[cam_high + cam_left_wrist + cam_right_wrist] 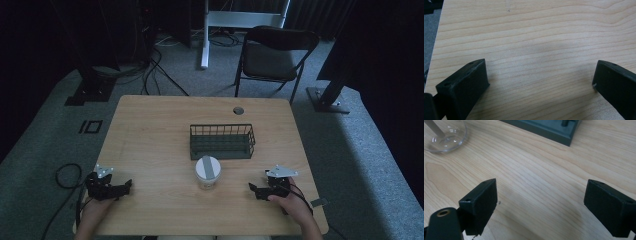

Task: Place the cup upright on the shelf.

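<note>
The clear jar [207,172] with its white lid stands upright near your edge of the table [150,130], midway between your two grippers and just in front of the dark wire basket [222,141]. In the right gripper view its glass base [445,135] sits at the upper left, well apart from the jaws. Nothing is in hand yet: the jar looks untouched and the basket appears empty, so by my reading the whole job of reaching, gripping and moving still lies ahead.

Your left gripper [122,189] rests low on the wood near the left edge, jaws spread wide over bare grain in the left gripper view [541,75]. Your right gripper [256,190] sits near the right front corner, jaws likewise released with only table between them [541,197].

You have open wood on both sides of the jar, so either gripper can come in sideways without obstruction. Mind the basket's near wall [549,130] right behind the jar, and the table's near edge close under your hands.
</note>
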Demonstrator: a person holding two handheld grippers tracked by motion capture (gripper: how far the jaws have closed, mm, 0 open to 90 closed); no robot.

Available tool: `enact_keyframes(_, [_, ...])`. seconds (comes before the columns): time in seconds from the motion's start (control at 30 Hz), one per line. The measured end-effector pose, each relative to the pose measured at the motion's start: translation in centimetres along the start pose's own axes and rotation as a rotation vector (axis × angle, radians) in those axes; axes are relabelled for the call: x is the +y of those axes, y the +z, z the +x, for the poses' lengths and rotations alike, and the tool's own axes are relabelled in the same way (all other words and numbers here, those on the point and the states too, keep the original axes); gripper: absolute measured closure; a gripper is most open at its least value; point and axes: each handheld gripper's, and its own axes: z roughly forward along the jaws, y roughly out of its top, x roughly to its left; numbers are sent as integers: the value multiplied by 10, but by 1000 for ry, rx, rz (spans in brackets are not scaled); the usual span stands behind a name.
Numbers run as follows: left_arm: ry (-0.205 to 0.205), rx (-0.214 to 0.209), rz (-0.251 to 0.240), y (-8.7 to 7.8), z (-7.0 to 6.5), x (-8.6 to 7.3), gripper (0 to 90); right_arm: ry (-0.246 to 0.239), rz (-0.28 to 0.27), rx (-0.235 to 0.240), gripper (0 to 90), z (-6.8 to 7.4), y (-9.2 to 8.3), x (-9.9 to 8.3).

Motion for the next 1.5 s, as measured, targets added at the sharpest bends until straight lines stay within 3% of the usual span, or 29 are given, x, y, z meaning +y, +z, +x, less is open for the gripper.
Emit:
enact_keyframes(1.23, [0,0,0,0,0,0,1,-105,-46,127,115,58,27,28])
enact_keyframes(1.5, [0,0,0,0,0,0,1,-115,-73,182,115,73,29,34])
